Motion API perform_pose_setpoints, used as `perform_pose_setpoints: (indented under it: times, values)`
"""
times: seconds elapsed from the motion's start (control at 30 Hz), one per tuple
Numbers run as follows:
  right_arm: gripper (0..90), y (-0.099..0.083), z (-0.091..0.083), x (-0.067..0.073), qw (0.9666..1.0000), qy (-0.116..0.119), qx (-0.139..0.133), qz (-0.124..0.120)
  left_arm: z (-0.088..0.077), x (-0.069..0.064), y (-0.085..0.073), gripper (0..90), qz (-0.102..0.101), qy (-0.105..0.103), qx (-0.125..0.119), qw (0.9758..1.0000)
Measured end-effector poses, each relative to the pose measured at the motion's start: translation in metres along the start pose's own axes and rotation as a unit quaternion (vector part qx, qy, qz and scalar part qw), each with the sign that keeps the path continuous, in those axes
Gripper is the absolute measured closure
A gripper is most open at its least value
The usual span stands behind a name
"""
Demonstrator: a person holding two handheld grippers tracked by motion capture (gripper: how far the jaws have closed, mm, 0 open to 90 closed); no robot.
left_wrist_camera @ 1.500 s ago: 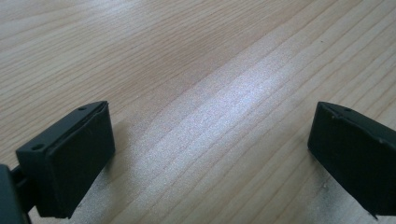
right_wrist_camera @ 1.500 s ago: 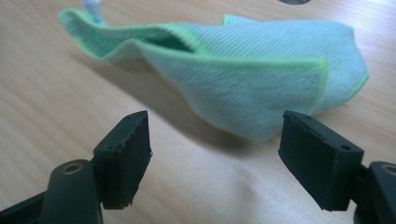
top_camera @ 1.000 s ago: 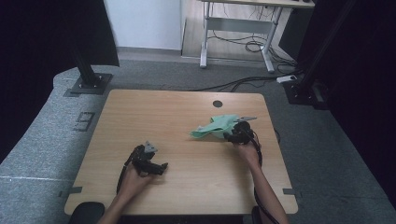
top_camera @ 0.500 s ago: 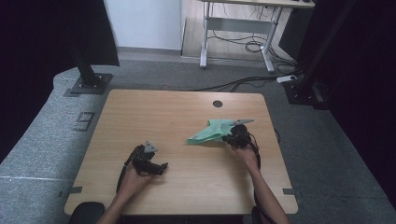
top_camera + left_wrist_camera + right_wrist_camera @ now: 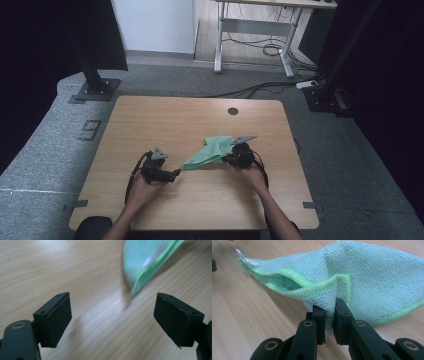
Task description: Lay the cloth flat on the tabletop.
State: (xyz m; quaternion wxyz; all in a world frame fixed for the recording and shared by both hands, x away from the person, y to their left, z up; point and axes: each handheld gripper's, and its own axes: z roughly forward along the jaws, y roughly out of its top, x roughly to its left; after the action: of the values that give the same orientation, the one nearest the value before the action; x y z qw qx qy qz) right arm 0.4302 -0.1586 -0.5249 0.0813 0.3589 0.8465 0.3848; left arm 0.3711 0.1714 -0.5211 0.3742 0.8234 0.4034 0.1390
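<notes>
Green cloth (image 5: 212,151): microfibre, bright green stitched hem, lying partly bunched on the wooden table (image 5: 165,115), centre of the high view, slightly right of middle.

High view: right gripper (image 5: 233,158) at the cloth's right end, against the fabric; left gripper (image 5: 176,173) lower left of the cloth, its tips just beside the cloth's pointed lower-left corner. A hand behind each gripper enters from the bottom edge.

Left gripper view: left gripper (image 5: 113,320), jaws wide apart, having just been closing a little; nothing between them but bare table. Cloth (image 5: 147,261) at upper right, blurred, its corner ahead of the right-hand jaw, not touching it.

Right gripper view: right gripper (image 5: 329,320), jaws drawn almost together and clamped on a fold of cloth (image 5: 367,275), which spreads across the upper frame; small white tag (image 5: 245,258) at upper left corner.
</notes>
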Motion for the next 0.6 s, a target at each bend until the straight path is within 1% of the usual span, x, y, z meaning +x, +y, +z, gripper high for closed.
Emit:
perform_pose_setpoints:
  times: [0.03,0.07,0.13,0.2,0.23,0.33,0.4,0.43,0.47,0.5,0.53,0.57,0.6]
  values:
    - [79.8,0.001,0.002,0.005,1.0,0.005,0.002,-0.005,-0.003,-0.001,0.004,18.2,0.0,-0.009,-0.007,0.9999]
    - [79.8,0.001,0.002,0.005,1.0,0.005,0.002,-0.005,-0.003,-0.001,0.004,19.2,0.0,-0.009,-0.007,0.9999]
    - [79.7,0.003,0.005,0.012,0.9998,0.013,0.003,-0.011,-0.005,-0.003,0.01,21.2,0.004,-0.018,-0.01,0.9998]
    - [79.5,0.003,0.006,0.014,0.9998,0.016,0.004,-0.013,-0.005,-0.004,0.012,22.7,0.004,-0.02,-0.011,0.9997]
    - [79.4,0.003,0.008,0.018,0.9997,0.02,0.004,-0.016,-0.006,-0.006,0.017,24.0,0.008,-0.029,-0.014,0.9994]
    - [79.2,0.004,0.009,0.023,0.9995,0.023,0.005,-0.021,-0.004,-0.013,0.025,27.6,0.021,-0.042,-0.015,0.9988]
    - [79.1,0.004,0.009,0.024,0.9994,0.024,0.006,-0.023,-0.001,-0.019,0.032,29.7,0.033,-0.049,-0.016,0.9982]
    - [79.0,0.004,0.009,0.025,0.9994,0.025,0.006,-0.023,-0.001,-0.019,0.032,30.0,0.033,-0.049,-0.016,0.9982]
    - [79.0,0.004,0.009,0.025,0.9994,0.025,0.006,-0.023,0.001,-0.022,0.036,30.0,0.038,-0.053,-0.017,0.9978]
    - [78.9,0.004,0.009,0.026,0.9994,0.024,0.005,-0.026,0.005,-0.028,0.044,31.6,0.047,-0.062,-0.017,0.9968]
    - [78.8,0.004,0.009,0.027,0.9994,0.025,0.006,-0.025,0.008,-0.031,0.048,32.2,0.05,-0.066,-0.016,0.9964]
    - [78.8,0.004,0.009,0.027,0.9994,0.025,0.006,-0.025,0.008,-0.031,0.048,33.2,0.05,-0.066,-0.016,0.9964]
    - [78.7,0.003,0.009,0.027,0.9993,0.025,0.006,-0.026,0.013,-0.036,0.056,34.5,0.061,-0.073,-0.013,0.9954]
